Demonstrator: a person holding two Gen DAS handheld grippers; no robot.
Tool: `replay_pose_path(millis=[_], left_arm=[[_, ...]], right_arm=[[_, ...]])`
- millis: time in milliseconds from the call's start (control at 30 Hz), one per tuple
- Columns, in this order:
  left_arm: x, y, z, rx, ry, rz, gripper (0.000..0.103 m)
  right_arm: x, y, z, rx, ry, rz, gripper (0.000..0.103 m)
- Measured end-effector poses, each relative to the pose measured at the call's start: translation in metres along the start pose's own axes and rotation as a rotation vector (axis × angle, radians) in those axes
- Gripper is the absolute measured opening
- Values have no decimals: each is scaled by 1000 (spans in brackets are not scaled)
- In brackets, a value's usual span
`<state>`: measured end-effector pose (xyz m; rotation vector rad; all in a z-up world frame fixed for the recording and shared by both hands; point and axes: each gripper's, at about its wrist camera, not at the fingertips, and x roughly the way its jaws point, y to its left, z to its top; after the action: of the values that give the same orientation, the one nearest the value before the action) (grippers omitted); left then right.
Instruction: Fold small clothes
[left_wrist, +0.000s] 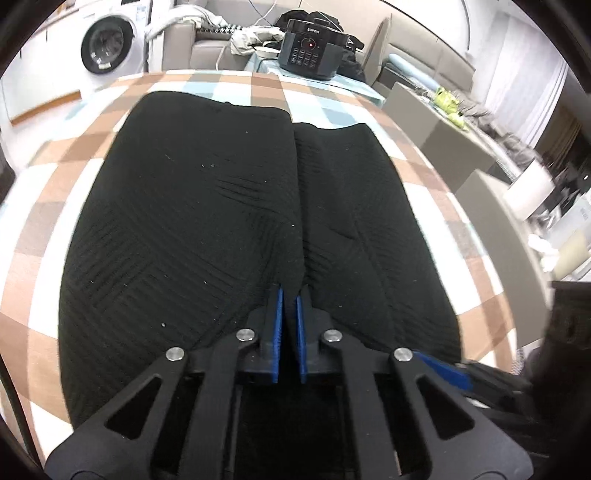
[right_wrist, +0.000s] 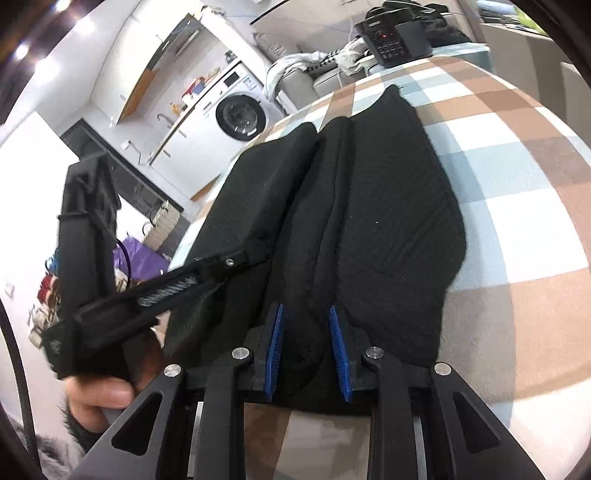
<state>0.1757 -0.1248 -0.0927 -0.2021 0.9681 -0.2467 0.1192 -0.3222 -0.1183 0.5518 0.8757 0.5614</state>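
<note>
**Black garment pinched at its near hem by both grippers**

Black garment (left_wrist: 192, 206), a ribbed knit piece, lies spread on the checked table (left_wrist: 44, 236), and every place below is given from it. At its near edge the left gripper (left_wrist: 290, 295) has its blue fingers (left_wrist: 279, 314) clenched together on a ridge of the cloth, where a fold line runs up the middle of the garment. Also at the near edge, to the right of that grip, the right gripper (right_wrist: 306, 314) has its blue fingers (right_wrist: 276, 332) set partly apart with a thick bunch of the fabric pressed between them. From the right wrist view the left gripper (right_wrist: 255, 249) reaches the garment from the left side, with a hand (right_wrist: 103, 398) around its handle.

Several lengthwise folds run away from the grippers toward the garment's far edge, which lies well inside the table's far side. Beyond the garment, on the far part of the table, stands a dark electric cooker (left_wrist: 314, 50). Farther off and to the left of the garment stands a white washing machine (left_wrist: 109, 46), with a grey sofa (left_wrist: 207, 48) between it and the cooker.
</note>
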Motion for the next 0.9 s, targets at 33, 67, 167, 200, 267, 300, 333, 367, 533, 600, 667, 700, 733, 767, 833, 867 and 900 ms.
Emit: replay_pose_path(millis=[33, 67, 167, 200, 267, 300, 333, 367, 533, 600, 667, 700, 733, 767, 833, 867, 900], left_arm=[[-1, 2, 1, -15, 0, -24, 3], [-3, 4, 3, -26, 1, -45, 3], [-8, 2, 8, -43, -11, -92, 2], [-10, 0, 10, -38, -14, -104, 2], [-15, -5, 14, -28, -25, -121, 2], [-18, -9, 15, -20, -29, -129, 2], [-20, -13, 18, -15, -33, -140, 2], [-23, -18, 20, -10, -34, -155, 2], [-7, -37, 20, 32, 15, -175, 3], [13, -33, 14, 11, 90, -171, 3], [17, -25, 9, -19, 95, -185, 5], [13, -22, 8, -30, 90, -200, 7], [11, -20, 8, -35, 92, -214, 17], [7, -18, 9, -40, 96, -224, 31], [-4, -13, 8, -49, 72, -226, 43], [-11, -9, 9, -51, 51, -220, 45], [-17, -5, 9, -53, 37, -216, 46]], right_arm=[[1, -2, 0, 7, -3, 8, 23], [3, -2, 2, 12, 5, 15, 21], [4, -14, 5, 60, 18, 39, 10], [3, -17, 4, 72, 21, 48, 10], [3, -17, 3, 75, 22, 50, 9], [3, -14, 3, 60, 20, 38, 9], [1, -12, 1, 51, 18, 29, 9], [1, -11, 1, 49, 17, 24, 9], [0, -10, 3, 59, 25, 32, 11], [-2, -9, 4, 66, 34, 30, 13], [-10, -6, 4, 44, 43, 9, 17], [-12, -4, 4, 35, 43, 5, 19], [-16, -2, 3, 27, 40, 2, 21], [-21, -1, 2, 18, 31, -2, 24], [-31, 2, -1, 2, 19, 6, 27], [-36, 3, -2, 1, 10, 18, 27], [-40, 5, -4, 1, 2, 35, 27]])
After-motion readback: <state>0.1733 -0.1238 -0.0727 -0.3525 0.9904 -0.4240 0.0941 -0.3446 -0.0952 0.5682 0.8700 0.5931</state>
